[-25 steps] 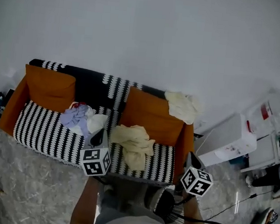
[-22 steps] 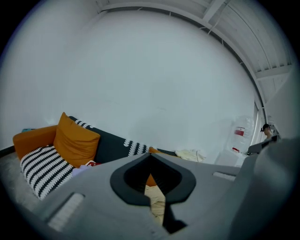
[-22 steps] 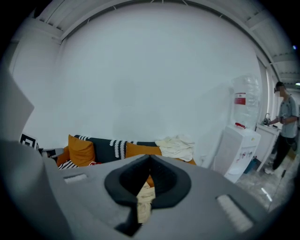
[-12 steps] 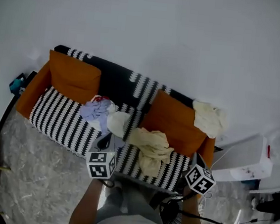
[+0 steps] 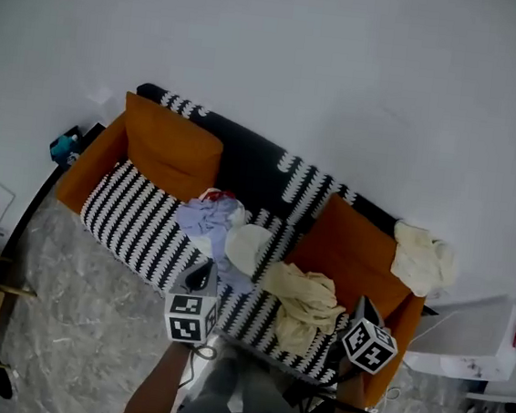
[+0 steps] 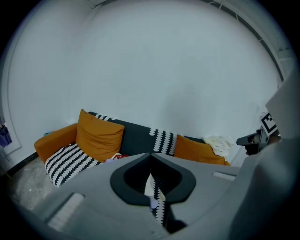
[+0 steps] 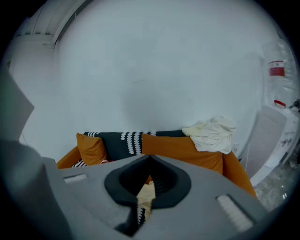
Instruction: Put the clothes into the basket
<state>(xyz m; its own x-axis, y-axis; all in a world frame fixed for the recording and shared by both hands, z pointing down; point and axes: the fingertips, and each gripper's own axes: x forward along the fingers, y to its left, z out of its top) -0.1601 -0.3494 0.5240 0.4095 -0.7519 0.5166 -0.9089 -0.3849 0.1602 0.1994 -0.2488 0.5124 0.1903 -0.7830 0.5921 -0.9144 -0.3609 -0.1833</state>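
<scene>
You are holding both tongs low in front of you. The left gripper [image 5: 199, 277] and the right gripper [image 5: 363, 306] are each keeping their jaws pressed together, gripping nothing. Just beyond them, on the striped sofa [image 5: 132, 224], a yellow garment [image 5: 305, 299] is lying beside a lilac and white pile [image 5: 219, 229]. Farther back, a cream garment [image 5: 422, 258] is draping over the sofa's right corner, next to an orange cushion [image 5: 354, 252].

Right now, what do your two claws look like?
Both have grey plastic bodies with black parts at the tips. The left claw and the right claw each carry a white cube printed with black square patterns. Thin black cables trail near the right one.
</scene>
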